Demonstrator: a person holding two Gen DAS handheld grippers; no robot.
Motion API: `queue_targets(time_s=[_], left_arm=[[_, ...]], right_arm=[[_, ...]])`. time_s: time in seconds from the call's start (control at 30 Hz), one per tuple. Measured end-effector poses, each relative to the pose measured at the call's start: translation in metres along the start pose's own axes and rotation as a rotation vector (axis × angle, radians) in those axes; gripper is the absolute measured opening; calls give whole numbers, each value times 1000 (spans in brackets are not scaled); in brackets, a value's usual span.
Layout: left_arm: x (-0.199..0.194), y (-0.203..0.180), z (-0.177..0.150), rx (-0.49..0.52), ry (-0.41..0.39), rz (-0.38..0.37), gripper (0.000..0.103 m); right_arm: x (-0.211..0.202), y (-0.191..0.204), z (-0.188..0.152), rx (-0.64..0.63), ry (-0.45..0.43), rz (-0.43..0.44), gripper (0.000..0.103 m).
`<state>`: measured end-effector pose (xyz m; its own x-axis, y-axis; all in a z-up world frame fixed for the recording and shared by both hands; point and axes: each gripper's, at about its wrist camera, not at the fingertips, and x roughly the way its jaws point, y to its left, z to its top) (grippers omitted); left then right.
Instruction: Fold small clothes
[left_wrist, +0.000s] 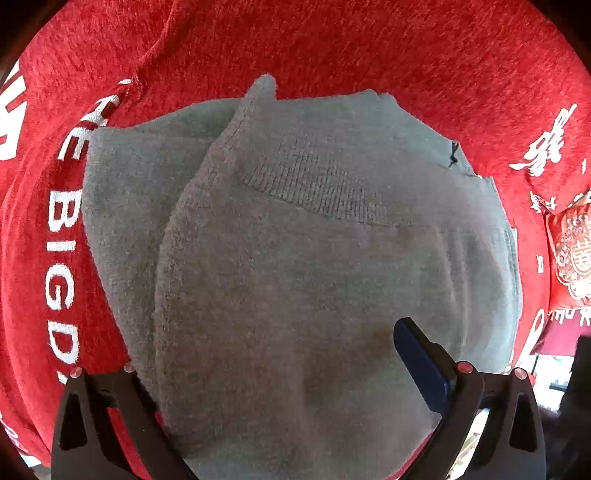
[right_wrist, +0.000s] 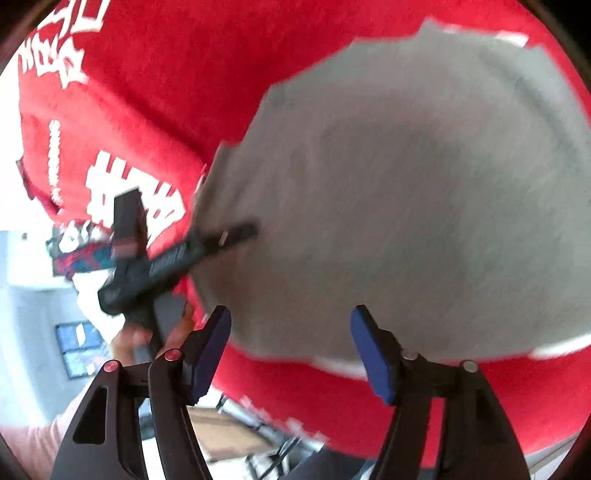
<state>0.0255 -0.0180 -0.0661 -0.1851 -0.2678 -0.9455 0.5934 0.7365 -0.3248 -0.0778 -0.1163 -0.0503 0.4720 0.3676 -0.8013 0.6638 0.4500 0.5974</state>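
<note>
Right gripper (right_wrist: 290, 350) jaws spread, nothing between pads, hovering just off near edge of grey garment (right_wrist: 424, 206). Left gripper (left_wrist: 280, 369): one blue pad lies on top of garment, other finger hidden under/behind cloth; can't tell if pinching. Garment folded, layers overlapping, flat on red printed cloth (left_wrist: 406, 48). Long axis runs away from left gripper. Left closer, in contact; right apart w/ free jaws, blurred view.

My grey sock (left_wrist: 295, 258) is plain knit with one ribbed band. It lies on a red cloth (left_wrist: 406, 48) printed with white lettering.
</note>
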Motion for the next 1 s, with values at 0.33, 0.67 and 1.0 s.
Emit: queue_targets(time_s=[0.33, 0.67, 1.0], left_arm=[[6, -14, 2, -16, -14, 119, 91], [-41, -38, 11, -36, -115, -24, 25], [-61, -166, 24, 127, -187, -124, 25]], right_arm=[[43, -22, 32, 4, 57, -94, 7], [32, -53, 32, 35, 84, 53, 8], [-30, -87, 45, 98, -25, 179, 10]])
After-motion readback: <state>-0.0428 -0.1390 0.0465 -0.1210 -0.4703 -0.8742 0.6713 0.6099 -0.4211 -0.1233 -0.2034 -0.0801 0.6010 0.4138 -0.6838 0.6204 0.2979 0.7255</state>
